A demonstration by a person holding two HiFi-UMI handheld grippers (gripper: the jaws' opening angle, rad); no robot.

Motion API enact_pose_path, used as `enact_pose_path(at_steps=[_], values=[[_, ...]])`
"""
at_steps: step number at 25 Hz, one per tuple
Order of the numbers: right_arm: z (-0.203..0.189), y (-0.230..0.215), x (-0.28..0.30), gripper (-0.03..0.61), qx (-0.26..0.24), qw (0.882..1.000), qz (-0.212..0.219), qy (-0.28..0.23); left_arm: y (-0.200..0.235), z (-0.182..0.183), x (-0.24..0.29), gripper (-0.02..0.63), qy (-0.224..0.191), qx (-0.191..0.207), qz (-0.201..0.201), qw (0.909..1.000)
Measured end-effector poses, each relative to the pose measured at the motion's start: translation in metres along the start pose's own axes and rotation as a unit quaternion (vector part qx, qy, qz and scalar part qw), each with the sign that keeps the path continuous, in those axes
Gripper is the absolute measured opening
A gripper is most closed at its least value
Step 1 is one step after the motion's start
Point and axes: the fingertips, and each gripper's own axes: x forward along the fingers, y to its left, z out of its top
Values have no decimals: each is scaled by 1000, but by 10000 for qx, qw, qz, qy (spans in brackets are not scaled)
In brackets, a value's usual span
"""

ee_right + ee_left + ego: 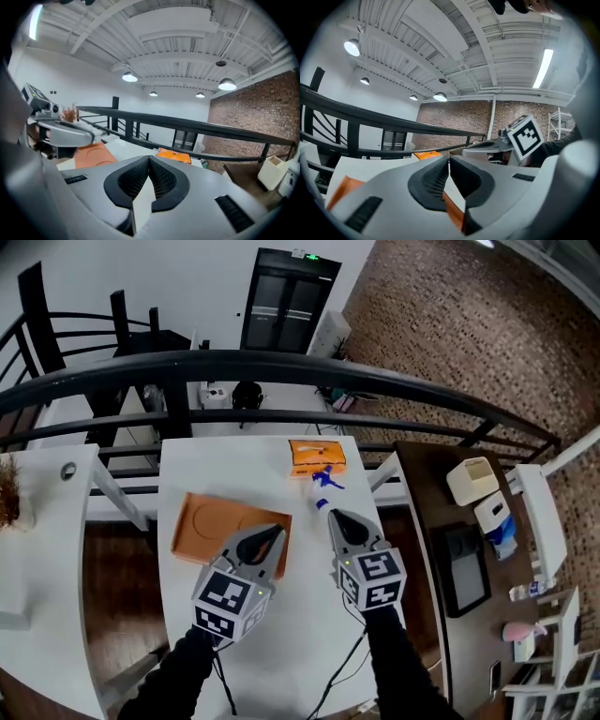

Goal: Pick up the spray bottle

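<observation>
Fingers (164, 180), R gripper (332, 514) & L gripper (277, 531): tips together, empty. Spray bottle (326, 481) lies just ahead of R, untouched; prob. approach stage.

we find no words or numbers that we can read. the left cube (228, 604) on the left gripper (274, 532) and the right cube (373, 579) on the right gripper (330, 515) carry black-and-white square code patterns, which are not letters or digits. a small green lit sign (306, 255) sits above the dark door (286, 301), but it is too small for us to read.
</observation>
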Motion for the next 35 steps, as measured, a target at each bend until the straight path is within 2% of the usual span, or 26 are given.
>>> enact_pose_path(at_steps=[1, 2, 5, 9, 12, 17, 20, 21, 23, 24, 25, 27, 29, 31, 35], values=[[-10, -5, 18, 4, -67, 9997, 43, 231, 5, -4, 4, -3, 4, -16, -18, 10000], [-21, -8, 36, 82, -130, 9987, 118, 483, 9, -8, 7, -3, 7, -40, -30, 10000], [-58, -13, 83, 167, -441, 9899, 243, 1322, 21, -18, 9, -3, -2, -108, -46, 9999], [-88, -22, 121, 167, -919, 9685, 243, 2303, 31, -17, 6, -2, -42, -96, -25, 9999], [-107, -29, 136, 167, -965, 9512, 258, 2921, 32, -13, 1, -3, -38, -132, -34, 9999], [-130, -36, 153, 167, -938, 9309, 216, 3524, 36, -11, -5, -3, -38, -214, -60, 9997], [-136, -19, 163, 167, -1048, 9220, 521, 3691, 38, -9, -6, -3, -53, -250, -50, 9997], [-136, -19, 165, 167, -1200, 9168, 501, 3775, 38, -9, -6, -3, -56, -255, -43, 9996], [-139, -33, 160, 167, -1561, 8996, 178, 4075, 40, -9, -6, -3, -48, -281, -23, 9996], [-140, -37, 158, 167, -1634, 8947, 85, 4157, 40, -9, -7, -3, -39, -307, -15, 9995], [-140, -37, 157, 164, -1660, 8941, 62, 4159, 39, -10, -8, -3, -29, -335, -9, 9994], [-136, -30, 155, 153, -1600, 9020, 174, 4006, 36, -10, -12, -3, -4, -369, -8, 9993], [-134, -19, 146, 150, -1179, 9193, 433, 3731, 29, -9, -18, -3, 22, -369, 0, 9993], [-122, -25, 132, 146, -929, 9379, 428, 3316, 22, -7, -23, -3, 61, -371, 18, 9993], [-70, -22, 79, 146, -494, 9724, 614, 2194, 1, 2, -37, -3, 81, -349, 77, 9993]])
